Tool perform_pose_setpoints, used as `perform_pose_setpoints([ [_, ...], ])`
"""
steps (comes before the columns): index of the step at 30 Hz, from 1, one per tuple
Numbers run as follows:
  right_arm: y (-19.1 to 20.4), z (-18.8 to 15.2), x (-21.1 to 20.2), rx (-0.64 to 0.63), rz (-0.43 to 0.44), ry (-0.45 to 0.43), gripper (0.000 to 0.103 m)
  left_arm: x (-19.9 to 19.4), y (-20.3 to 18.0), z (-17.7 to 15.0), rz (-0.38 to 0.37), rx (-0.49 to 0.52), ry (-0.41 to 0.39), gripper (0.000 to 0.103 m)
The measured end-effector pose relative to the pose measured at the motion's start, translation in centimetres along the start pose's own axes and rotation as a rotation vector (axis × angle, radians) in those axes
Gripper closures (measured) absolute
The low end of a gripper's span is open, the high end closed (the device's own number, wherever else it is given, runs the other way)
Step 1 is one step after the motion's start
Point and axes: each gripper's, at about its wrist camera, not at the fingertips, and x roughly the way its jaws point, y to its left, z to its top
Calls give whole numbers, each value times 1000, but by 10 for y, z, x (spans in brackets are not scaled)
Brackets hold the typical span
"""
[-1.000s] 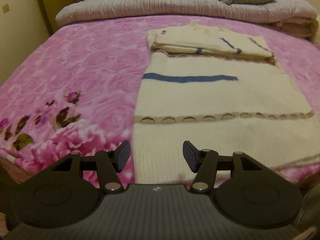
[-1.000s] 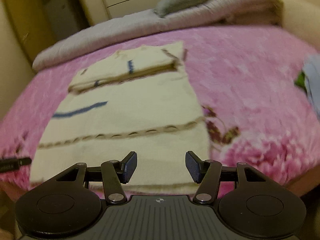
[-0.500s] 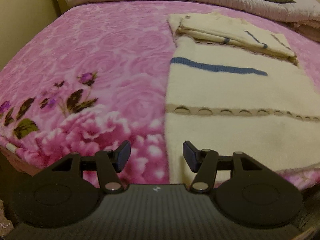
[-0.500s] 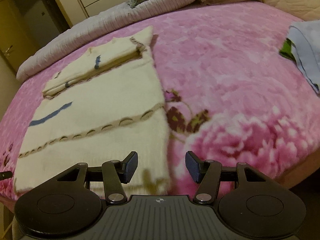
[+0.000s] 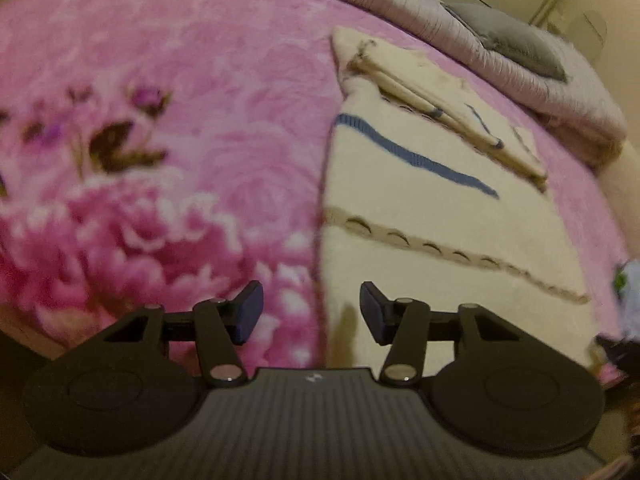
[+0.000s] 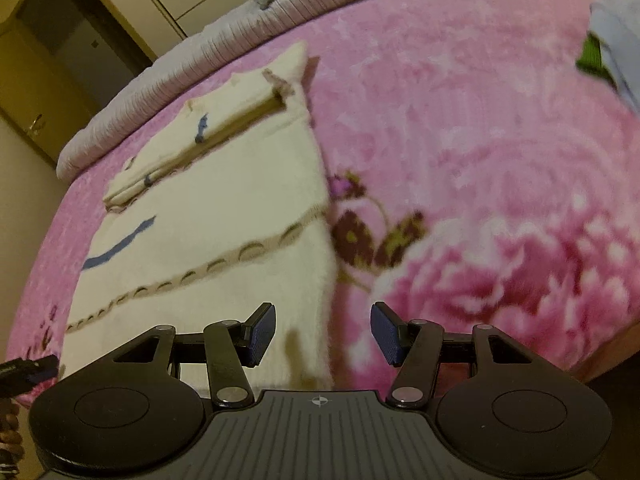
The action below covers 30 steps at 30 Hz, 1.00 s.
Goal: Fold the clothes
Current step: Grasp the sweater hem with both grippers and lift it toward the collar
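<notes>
Both grippers have dropped toward the bed's near edge, left gripper [image 5: 311, 312] jaws just narrowing over the cream sweater's [image 5: 432, 216] left hem corner, right gripper [image 6: 323, 334] spread at the right corner—nothing pinched yet, fold likely imminent.

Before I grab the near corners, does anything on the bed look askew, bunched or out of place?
Nothing stands out. The cream sweater lies flat on the pink blanket, its far end already folded over, its edges straight. Both hand-held grippers, left and right, are open over its near corners, gripping nothing; the left one's jaws have just been closing.
</notes>
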Motion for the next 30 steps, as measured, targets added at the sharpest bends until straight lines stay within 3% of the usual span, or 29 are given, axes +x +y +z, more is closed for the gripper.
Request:
perform_pose_setpoints([
  [2,-4,-2,1,23,22,-4,46,4,7,-1,-89,-62,22,57],
  [8,-20,0,2,136,161,8,46,21,14,-1,-183,-150,40,57],
  [11,-33,-2,7,203,225,17,46,29,22,-3,-271,-206,55,57],
  [15,-60,-4,12,371,339,-2,46,34,24,-5,-324,-214,57,57],
  [17,-62,-2,14,381,364,-5,46,38,23,-4,-352,-215,69,64],
  [18,-60,0,17,371,366,2,47,41,23,-4,-368,-214,88,76],
  [19,-57,2,20,362,368,9,49,46,22,-4,-383,-219,109,84],
  [20,-55,4,22,353,369,15,51,50,22,-5,-394,-228,123,84],
  [25,-52,9,35,352,353,52,89,60,31,-4,-424,-290,130,90],
  [30,-48,8,28,317,323,51,94,52,28,-1,-397,-240,116,92],
])
